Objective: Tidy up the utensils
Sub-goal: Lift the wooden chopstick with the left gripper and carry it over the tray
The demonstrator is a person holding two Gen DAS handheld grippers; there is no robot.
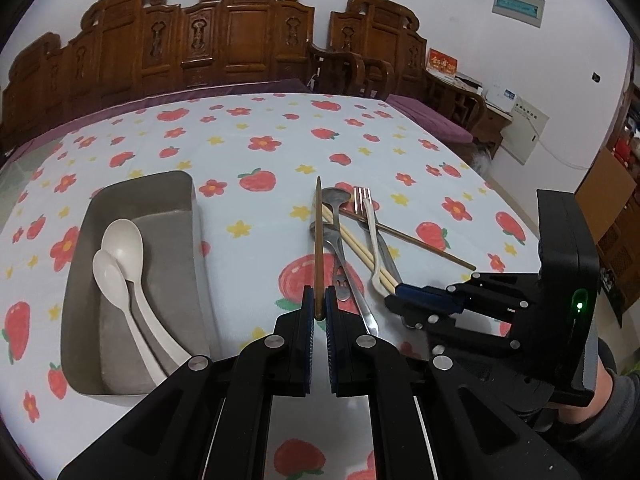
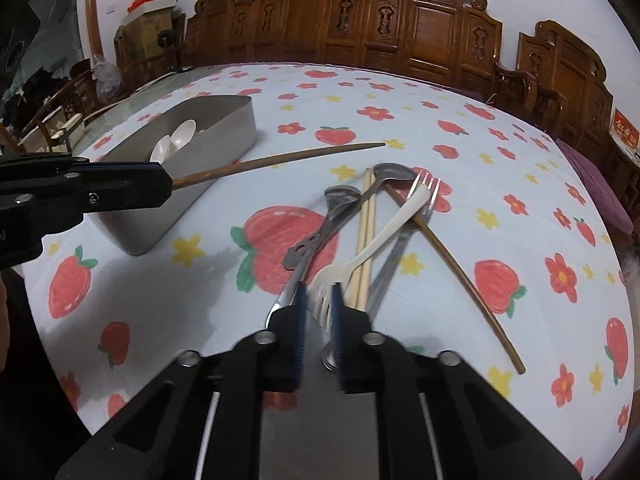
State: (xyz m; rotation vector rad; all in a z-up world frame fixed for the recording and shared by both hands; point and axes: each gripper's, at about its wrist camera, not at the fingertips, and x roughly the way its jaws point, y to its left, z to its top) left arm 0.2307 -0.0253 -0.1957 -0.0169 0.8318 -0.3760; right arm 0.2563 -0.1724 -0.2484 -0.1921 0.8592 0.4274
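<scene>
My left gripper (image 1: 319, 300) is shut on a dark brown chopstick (image 1: 318, 240) and holds it above the cloth; it also shows in the right wrist view (image 2: 280, 160). My right gripper (image 2: 320, 300) is closed around the tines of a white plastic fork (image 2: 384, 232), which lies on the utensil pile. The pile holds two pale chopsticks (image 2: 366, 240), a metal fork (image 2: 404, 236), metal spoons (image 2: 344, 204) and a second brown chopstick (image 2: 460, 276). A metal tray (image 1: 80, 312) at the left holds two white spoons (image 1: 120, 256).
The table wears a white cloth with red fruit and flowers (image 1: 256, 144). Carved wooden chairs (image 1: 224, 32) stand along the far edge. Cardboard boxes (image 2: 152, 0) are stacked at the back left of the room.
</scene>
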